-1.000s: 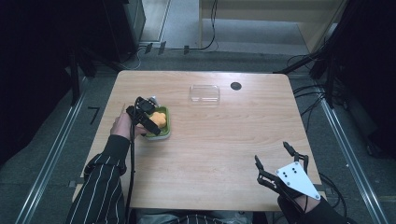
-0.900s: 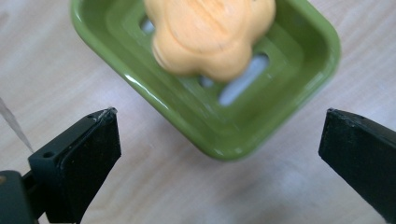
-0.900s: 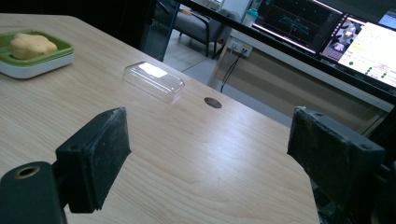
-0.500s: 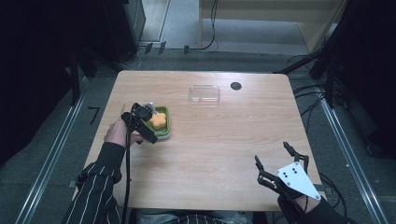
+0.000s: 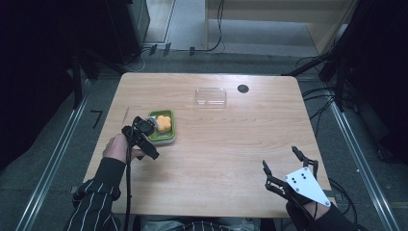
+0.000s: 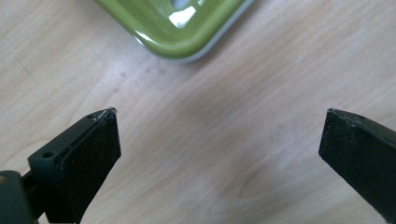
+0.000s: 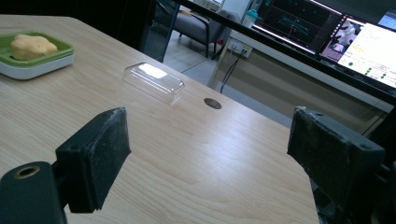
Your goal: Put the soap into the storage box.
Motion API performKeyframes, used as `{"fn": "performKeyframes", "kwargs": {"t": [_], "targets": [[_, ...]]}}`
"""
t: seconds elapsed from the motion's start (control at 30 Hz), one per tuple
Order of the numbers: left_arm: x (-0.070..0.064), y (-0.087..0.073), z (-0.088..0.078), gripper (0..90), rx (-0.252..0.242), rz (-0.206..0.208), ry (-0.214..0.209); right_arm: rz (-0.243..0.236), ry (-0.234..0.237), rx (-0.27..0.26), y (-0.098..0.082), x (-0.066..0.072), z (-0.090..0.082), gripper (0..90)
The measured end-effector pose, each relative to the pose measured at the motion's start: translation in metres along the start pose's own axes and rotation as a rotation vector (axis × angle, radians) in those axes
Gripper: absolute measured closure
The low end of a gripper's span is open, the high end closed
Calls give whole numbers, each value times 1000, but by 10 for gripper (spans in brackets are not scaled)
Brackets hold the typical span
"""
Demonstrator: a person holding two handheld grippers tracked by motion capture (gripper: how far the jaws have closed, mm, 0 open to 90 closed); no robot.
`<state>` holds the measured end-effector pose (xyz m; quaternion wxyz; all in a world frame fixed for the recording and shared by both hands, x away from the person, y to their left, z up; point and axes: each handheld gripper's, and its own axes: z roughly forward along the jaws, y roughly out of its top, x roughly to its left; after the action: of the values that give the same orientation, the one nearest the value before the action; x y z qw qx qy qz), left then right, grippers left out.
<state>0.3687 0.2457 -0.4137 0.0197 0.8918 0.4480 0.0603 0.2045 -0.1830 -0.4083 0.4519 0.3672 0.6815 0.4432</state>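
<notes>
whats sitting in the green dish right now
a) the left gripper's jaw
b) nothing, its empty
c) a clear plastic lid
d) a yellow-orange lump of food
d: the high view shows a yellow-orange lump of food lying in the green dish, while the clear plastic lid sits apart farther up the table, and the left gripper hangs open over bare wood beside the dish.
</notes>
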Motion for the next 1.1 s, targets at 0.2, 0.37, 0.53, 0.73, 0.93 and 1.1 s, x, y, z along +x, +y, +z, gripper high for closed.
{"fn": "performKeyframes", "kwargs": {"t": [0.2, 0.37, 0.53, 0.73, 0.93, 1.1], "targets": [[-5, -10, 0, 0, 11, -1, 4, -2, -2, -1, 0, 0, 0, 134], [-8, -18, 2, 0, 24, -1, -2, -3, -2, -1, 0, 0, 0, 134], [-14, -27, 5, 0, 36, 4, -7, -2, -1, -1, 0, 0, 0, 135], [-21, -42, 11, 0, 66, 6, -17, -2, -1, -1, 0, 0, 0, 134], [-27, -57, 15, 0, 72, 2, -21, -1, 2, 1, 0, 0, 0, 134], [-29, -68, 15, 0, 52, -22, -20, -3, 0, -1, 0, 0, 0, 134]]}}
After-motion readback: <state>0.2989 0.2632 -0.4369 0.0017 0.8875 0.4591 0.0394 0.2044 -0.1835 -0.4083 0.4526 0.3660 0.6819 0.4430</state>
